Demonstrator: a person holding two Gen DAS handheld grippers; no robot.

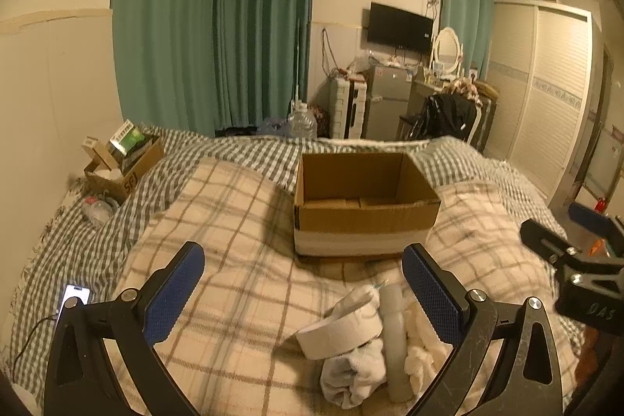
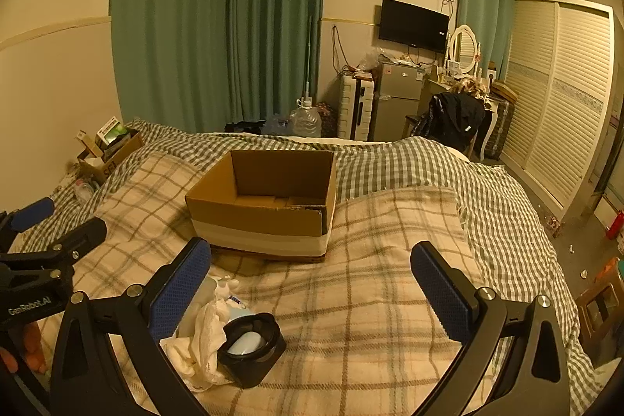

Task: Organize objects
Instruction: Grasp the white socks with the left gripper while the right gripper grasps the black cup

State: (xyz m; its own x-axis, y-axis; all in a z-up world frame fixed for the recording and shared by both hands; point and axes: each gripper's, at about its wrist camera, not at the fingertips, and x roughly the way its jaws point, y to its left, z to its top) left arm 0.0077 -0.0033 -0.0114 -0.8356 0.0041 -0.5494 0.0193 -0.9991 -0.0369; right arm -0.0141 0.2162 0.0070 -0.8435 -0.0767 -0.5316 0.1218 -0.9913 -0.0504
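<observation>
Two wide views over a bed covered with a cream plaid blanket (image 1: pixel 234 221). At far left in the left wrist view, a lit phone (image 1: pixel 74 297) lies on the grey checked sheet, with a small box of clutter (image 1: pixel 121 162) above it near the wall. Across the bottom, the left gripper (image 1: pixel 304 287) has its blue-padded jaws spread wide, holding nothing. Between them, toward the lower right, sits the pile to be tidied: a white tape roll (image 1: pixel 343 332), a pale tube (image 1: pixel 394 334) and crumpled white cloths (image 1: pixel 351 373). Above, centre of the frame, an open cardboard box (image 1: pixel 362 217) waits, looking empty.

In the right wrist view the right gripper (image 2: pixel 312 279) is likewise spread apart and empty. The same pile lies at lower left beside its left finger, with a black round container (image 2: pixel 253 347) nearest.

Risks, as a judgement: the soft blanket may give under a grasp, the cloths may drag neighbouring items along, and the two grippers, close together, could collide over the pile.
</observation>
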